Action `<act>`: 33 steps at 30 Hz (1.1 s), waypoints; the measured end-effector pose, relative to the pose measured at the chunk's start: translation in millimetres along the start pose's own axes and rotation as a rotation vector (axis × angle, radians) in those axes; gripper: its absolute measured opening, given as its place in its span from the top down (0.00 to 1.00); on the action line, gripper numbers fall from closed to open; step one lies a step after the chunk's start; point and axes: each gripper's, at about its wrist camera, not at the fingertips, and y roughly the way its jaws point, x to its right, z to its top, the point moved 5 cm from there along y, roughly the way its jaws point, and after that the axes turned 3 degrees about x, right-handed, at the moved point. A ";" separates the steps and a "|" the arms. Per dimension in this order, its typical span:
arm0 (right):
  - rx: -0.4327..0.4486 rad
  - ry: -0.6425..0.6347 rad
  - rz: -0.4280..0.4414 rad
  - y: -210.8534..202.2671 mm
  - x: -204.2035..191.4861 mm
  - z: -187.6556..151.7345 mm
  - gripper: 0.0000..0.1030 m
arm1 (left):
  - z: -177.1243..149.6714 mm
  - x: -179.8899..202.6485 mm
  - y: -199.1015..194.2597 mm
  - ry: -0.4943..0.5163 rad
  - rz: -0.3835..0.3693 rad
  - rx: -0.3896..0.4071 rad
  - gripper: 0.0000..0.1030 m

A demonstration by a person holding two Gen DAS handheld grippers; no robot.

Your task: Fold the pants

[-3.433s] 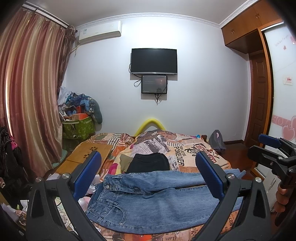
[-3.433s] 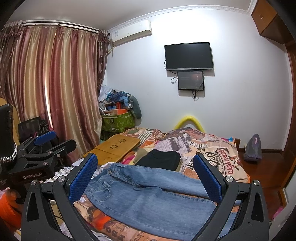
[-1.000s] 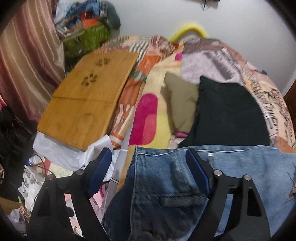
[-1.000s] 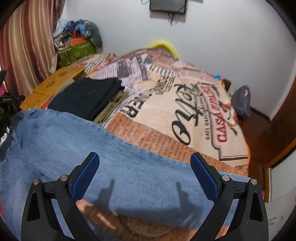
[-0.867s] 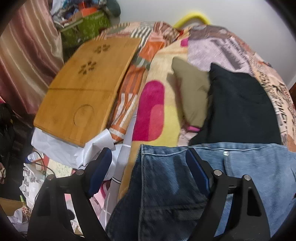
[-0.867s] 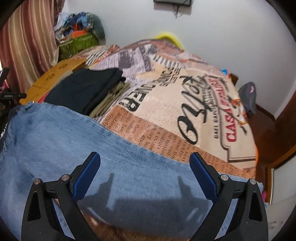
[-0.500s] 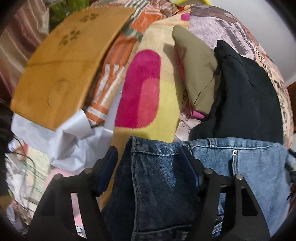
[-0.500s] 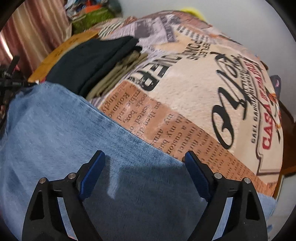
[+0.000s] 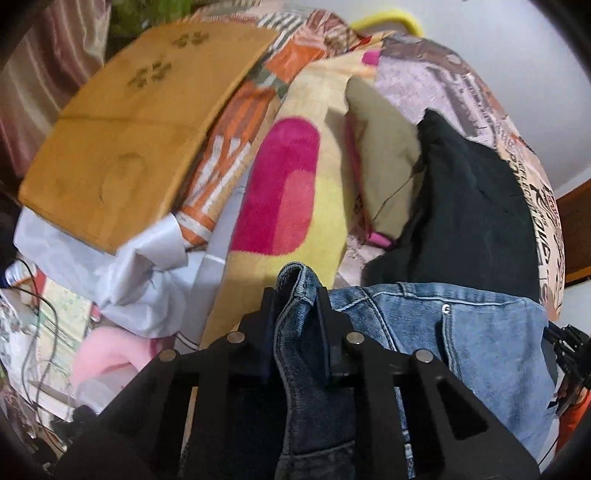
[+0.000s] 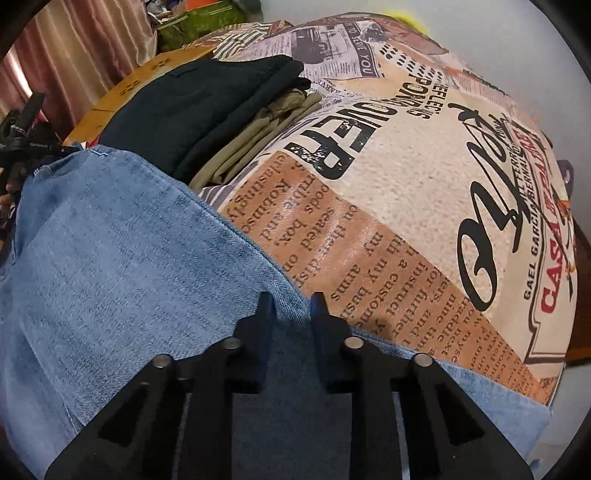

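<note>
A bed fills most of both views, covered by a printed blanket (image 10: 424, 192) in cream, orange and grey panels of newspaper-style lettering, which gives way on the far side to a yellow fleece with a large pink patch (image 9: 284, 188) and an orange striped cloth (image 9: 236, 122) beside it. Behind the bed stands a pale wall (image 9: 517, 55), and reddish striped curtains (image 10: 74, 48) hang at the upper left of both views. The blue jeans (image 10: 110, 266) lie spread across the near edge of the bed, waistband toward the left gripper and one leg running toward the right gripper. A light wooden board (image 9: 136, 122) with cut-out flower shapes rests tilted at the bed's far side, on crumpled white fabric (image 9: 110, 273). Beyond the jeans sits a folded black garment (image 10: 207, 99) stacked on a folded olive one (image 10: 266, 136), touching the waistband's far edge. The left gripper (image 9: 295, 295) has just been closing and is clenched on a pinched-up fold of the waistband, dark denim standing between its jaws. The right gripper (image 10: 290, 306) has likewise just been closing and now grasps the far edge of the jeans leg, the cloth caught between its jaws where it meets the orange text panel. A pink item (image 9: 110, 354) and loose cables (image 9: 40, 332) lie in the clutter low at the left, a green bin (image 10: 207, 18) shows by the curtains, and a yellow curved tube (image 9: 388, 20) peeks over the bed's far end.
</note>
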 end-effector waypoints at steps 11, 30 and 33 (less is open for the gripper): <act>0.201 0.055 -0.130 -34.5 11.8 45.6 0.93 | 41.0 22.6 -61.4 0.051 0.052 0.186 0.84; 0.346 0.110 -0.074 -165.6 -45.3 -21.8 0.94 | -24.1 26.1 -188.2 0.134 -0.107 0.369 0.84; 0.346 0.122 -0.052 -174.2 -59.5 -40.9 0.94 | -46.2 21.2 -198.9 0.161 -0.068 0.383 0.84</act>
